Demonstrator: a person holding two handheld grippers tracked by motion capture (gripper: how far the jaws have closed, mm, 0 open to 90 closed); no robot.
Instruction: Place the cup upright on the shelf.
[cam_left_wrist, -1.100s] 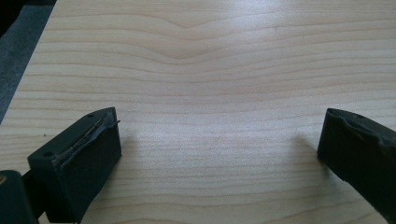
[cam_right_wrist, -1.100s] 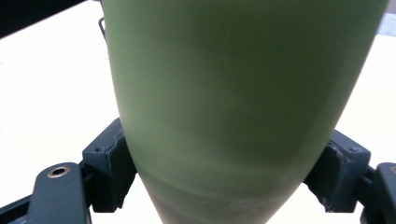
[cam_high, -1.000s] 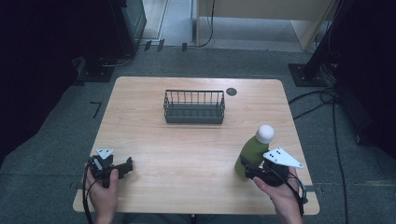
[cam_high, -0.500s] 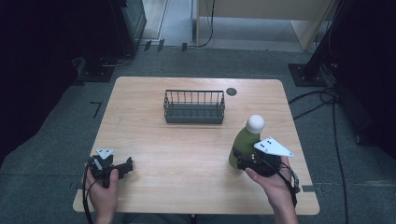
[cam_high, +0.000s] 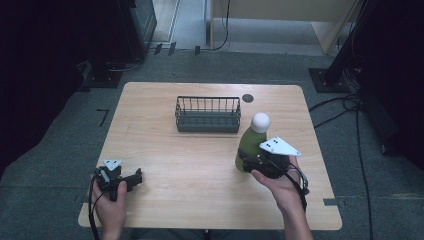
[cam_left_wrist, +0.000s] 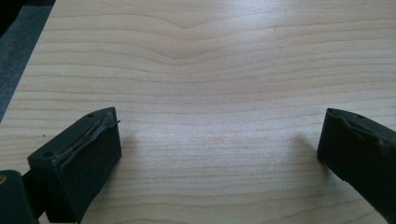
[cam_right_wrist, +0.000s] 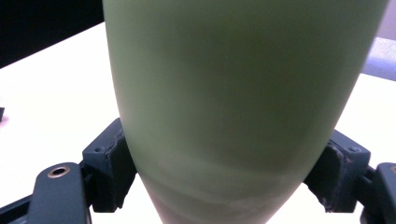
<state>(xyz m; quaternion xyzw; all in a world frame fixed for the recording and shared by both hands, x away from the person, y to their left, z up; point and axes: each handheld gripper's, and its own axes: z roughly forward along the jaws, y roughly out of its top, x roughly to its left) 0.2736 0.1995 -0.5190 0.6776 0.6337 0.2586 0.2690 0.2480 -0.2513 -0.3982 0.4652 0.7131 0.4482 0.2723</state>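
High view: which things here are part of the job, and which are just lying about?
In the job:
- green bottle, white cap, gripped by right gripper
- wire basket, likely its target

Lying about:
- left gripper, open, idle on the table
- dark round disc behind the basket

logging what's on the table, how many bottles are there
1: a green bottle with a white cap, on the table's right side, gripped low on its body by the right gripper, just right of the wire basket. The basket looks empty, so none seems hidden.

A pale green bottle (cam_high: 246, 145) is wearing a white cap (cam_high: 260, 121); the wire basket (cam_high: 207, 114) is showing dark grey on the light woodgrain desk (cam_high: 150, 135).
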